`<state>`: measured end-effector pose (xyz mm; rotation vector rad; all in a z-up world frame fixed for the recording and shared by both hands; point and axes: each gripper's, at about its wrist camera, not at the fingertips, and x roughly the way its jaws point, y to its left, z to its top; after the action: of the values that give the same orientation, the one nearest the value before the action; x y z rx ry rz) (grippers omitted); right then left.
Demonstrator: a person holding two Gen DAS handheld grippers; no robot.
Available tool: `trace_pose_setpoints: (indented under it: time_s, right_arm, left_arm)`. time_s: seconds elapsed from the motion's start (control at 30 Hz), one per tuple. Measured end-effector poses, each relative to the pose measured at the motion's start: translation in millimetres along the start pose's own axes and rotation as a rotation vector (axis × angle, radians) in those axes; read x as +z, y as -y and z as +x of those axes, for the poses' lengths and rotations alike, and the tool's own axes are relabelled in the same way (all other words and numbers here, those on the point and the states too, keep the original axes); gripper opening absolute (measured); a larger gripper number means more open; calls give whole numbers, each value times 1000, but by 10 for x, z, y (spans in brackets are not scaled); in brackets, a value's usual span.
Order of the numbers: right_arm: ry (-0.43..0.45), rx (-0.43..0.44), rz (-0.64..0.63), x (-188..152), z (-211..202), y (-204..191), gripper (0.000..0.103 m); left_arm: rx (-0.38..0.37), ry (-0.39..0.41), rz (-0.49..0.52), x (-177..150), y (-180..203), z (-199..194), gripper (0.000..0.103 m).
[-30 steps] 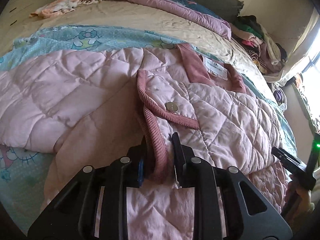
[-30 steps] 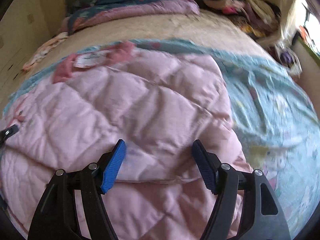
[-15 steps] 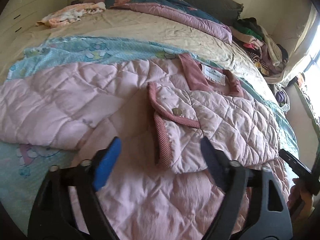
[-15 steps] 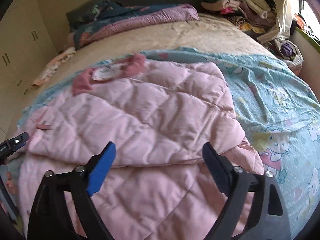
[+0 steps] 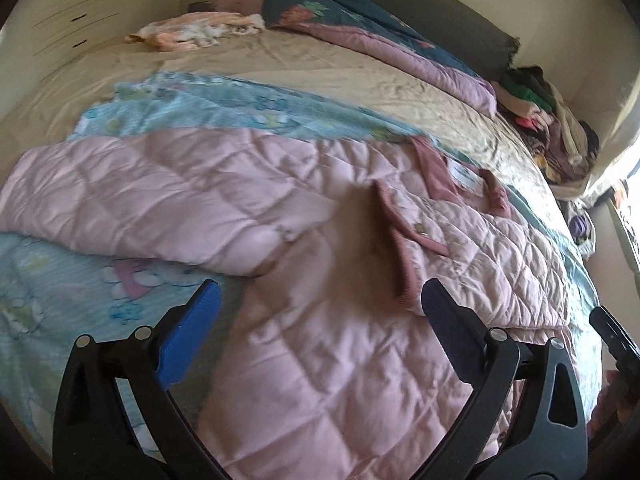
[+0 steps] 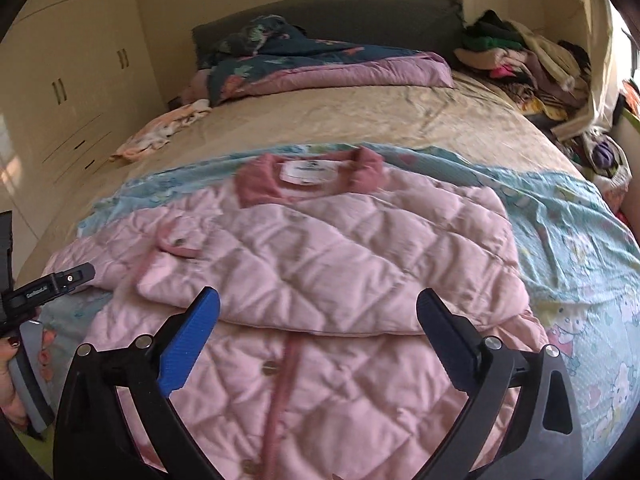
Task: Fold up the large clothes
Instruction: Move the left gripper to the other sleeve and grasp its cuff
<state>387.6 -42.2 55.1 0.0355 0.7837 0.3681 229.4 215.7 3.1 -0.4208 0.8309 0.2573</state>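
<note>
**Spotter:** Jaws on your left gripper (image 5: pixel 318 308) have just been opening and now stand wide apart, blue pads clear of the cloth, nothing between them. The pale pink quilted jacket with darker pink ribbed trim (image 5: pixel 320 360) fills the middle and lower part of that frame.

**Checker:** And your right gripper (image 6: pixel 318 314)?

**Spotter:** Same: its jaws have just been opening too, now spread wide with nothing between them, hanging above the jacket and not touching it.

**Checker:** How does the jacket lie for you?

**Spotter:** Flat on the light blue cartoon-print sheet (image 6: pixel 580 248), collar and white neck label (image 6: pixel 310 170) toward the top of the right wrist frame. One sleeve is folded across the chest, its ribbed cuff with a metal snap (image 5: pixel 419 229) just right of centre in the left wrist frame. The other sleeve stretches toward the left edge there.

**Checker:** Anything else on the bed?

**Spotter:** A dark floral quilt with mauve lining (image 6: pixel 320 64) near the grey headboard (image 6: pixel 360 16), a heap of mixed clothes (image 6: pixel 520 60) at upper right, and a small peach-and-white patterned garment (image 5: pixel 192 32) at upper left of the left wrist frame. Your left hand, with dark red nails, shows at the right wrist frame's lower left edge.
</note>
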Motion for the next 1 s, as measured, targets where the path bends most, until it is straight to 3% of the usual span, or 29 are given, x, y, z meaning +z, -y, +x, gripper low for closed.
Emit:
trace_pose_setpoints:
  time_s: [0.43, 1.0]
  right_arm:
    - [17, 82, -130, 107, -43, -917, 98]
    - [-22, 190, -302, 139, 272, -2129, 98]
  left_arm:
    - [83, 68, -126, 1, -763, -254, 94]
    - [162, 103, -283, 81, -1593, -321, 94]
